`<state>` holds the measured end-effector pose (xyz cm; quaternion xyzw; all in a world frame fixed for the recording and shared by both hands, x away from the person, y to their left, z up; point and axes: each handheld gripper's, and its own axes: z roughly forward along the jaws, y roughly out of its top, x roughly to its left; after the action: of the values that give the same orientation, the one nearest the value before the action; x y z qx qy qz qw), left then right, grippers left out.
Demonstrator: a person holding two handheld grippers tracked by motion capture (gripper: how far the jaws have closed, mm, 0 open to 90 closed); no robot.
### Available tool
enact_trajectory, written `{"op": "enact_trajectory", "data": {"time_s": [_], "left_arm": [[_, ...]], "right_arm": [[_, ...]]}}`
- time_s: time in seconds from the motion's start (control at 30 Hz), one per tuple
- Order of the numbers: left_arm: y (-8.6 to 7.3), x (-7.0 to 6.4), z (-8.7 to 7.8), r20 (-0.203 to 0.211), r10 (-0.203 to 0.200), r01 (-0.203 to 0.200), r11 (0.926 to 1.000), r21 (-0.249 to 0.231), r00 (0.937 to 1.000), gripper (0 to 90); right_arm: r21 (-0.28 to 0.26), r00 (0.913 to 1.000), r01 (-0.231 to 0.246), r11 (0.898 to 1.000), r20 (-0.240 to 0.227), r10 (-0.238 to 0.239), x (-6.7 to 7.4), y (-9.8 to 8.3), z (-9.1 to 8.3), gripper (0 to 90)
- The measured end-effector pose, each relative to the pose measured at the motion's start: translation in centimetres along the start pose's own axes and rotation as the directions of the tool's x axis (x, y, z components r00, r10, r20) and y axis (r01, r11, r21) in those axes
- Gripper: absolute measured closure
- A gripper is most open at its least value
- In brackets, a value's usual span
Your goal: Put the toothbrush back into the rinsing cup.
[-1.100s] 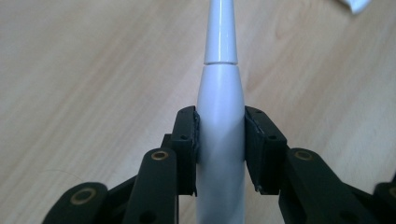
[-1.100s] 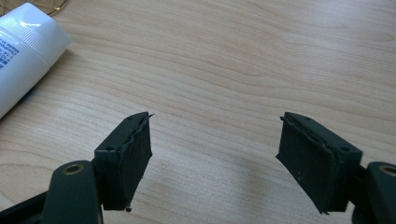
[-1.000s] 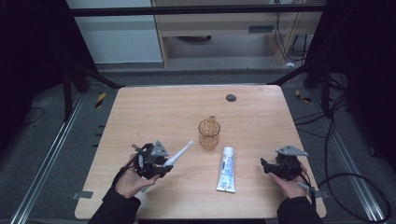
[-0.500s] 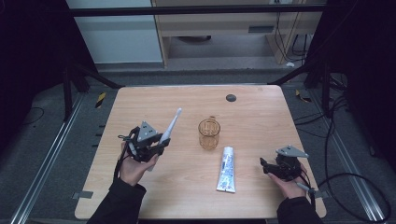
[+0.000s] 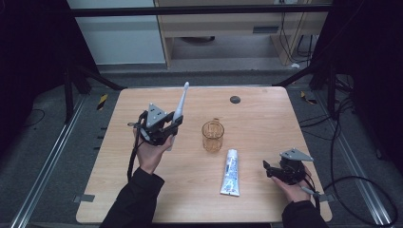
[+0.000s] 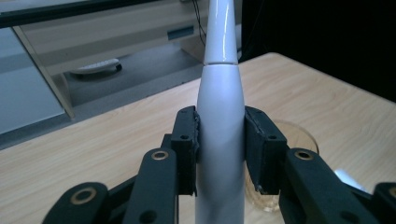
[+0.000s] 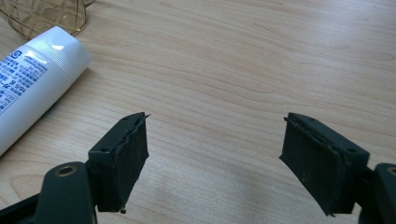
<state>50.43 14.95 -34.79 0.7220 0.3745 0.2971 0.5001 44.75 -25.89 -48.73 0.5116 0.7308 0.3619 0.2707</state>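
My left gripper (image 5: 172, 127) is shut on a white electric toothbrush (image 5: 179, 107), held above the table with its head pointing up and away. In the left gripper view both pads clamp the thick handle of the toothbrush (image 6: 219, 93). An amber glass cup (image 5: 212, 135) stands just right of it at the table's middle. A white toothpaste tube (image 5: 231, 172) lies flat in front of the cup. My right gripper (image 5: 267, 170) rests low at the front right, open, with bare wood between its jaws; the toothpaste tube (image 7: 32, 79) lies to its left.
The wooden table (image 5: 266, 118) has a small dark round disc (image 5: 235, 99) near its far edge. Beyond the table are a low shelf unit and cables on the floor. Dark frame posts stand at both sides.
The left hand has lifted the toothbrush off the table and swung it from low and slanted to nearly upright, moving away from the front edge. The right hand has stayed put.
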Motion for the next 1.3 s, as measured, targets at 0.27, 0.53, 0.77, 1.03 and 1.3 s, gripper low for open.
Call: {"op": "enact_trajectory", "data": {"time_s": [0.27, 0.53, 0.77, 1.03, 1.3], "left_arm": [[0.3, -0.3, 2.0, -0.034, -0.065, 0.061, 0.9937, -0.094, 0.9973, 66.6], [0.7, -0.7, 3.3, -0.043, -0.082, 0.075, 0.9882, -0.134, 0.9957, 66.6], [1.2, -1.1, 4.5, -0.028, -0.115, 0.108, 0.9752, -0.193, 0.9930, 66.6], [1.3, -2.0, 6.0, -0.002, -0.130, 0.126, 0.9659, -0.226, 0.9915, 66.6], [1.8, -2.7, 6.7, 0.011, -0.128, 0.127, 0.9616, -0.243, 0.9917, 66.5]], "right_arm": [[-0.003, 1.0000, -0.002, 1.000, 0.000, 0.002, -0.1, 0.0, 0.0, 22.5], [-0.004, 1.0000, -0.006, 1.000, -0.004, 0.006, -0.1, -0.1, 0.0, 22.4], [-0.010, 1.0000, -0.005, 1.000, -0.004, 0.005, -0.1, -0.1, 0.0, 22.4], [-0.014, 1.0000, -0.004, 1.000, -0.007, 0.004, -0.2, -0.2, 0.0, 22.6], [-0.023, 1.0000, -0.001, 1.000, -0.004, 0.000, -0.2, -0.2, -0.1, 22.8]]}}
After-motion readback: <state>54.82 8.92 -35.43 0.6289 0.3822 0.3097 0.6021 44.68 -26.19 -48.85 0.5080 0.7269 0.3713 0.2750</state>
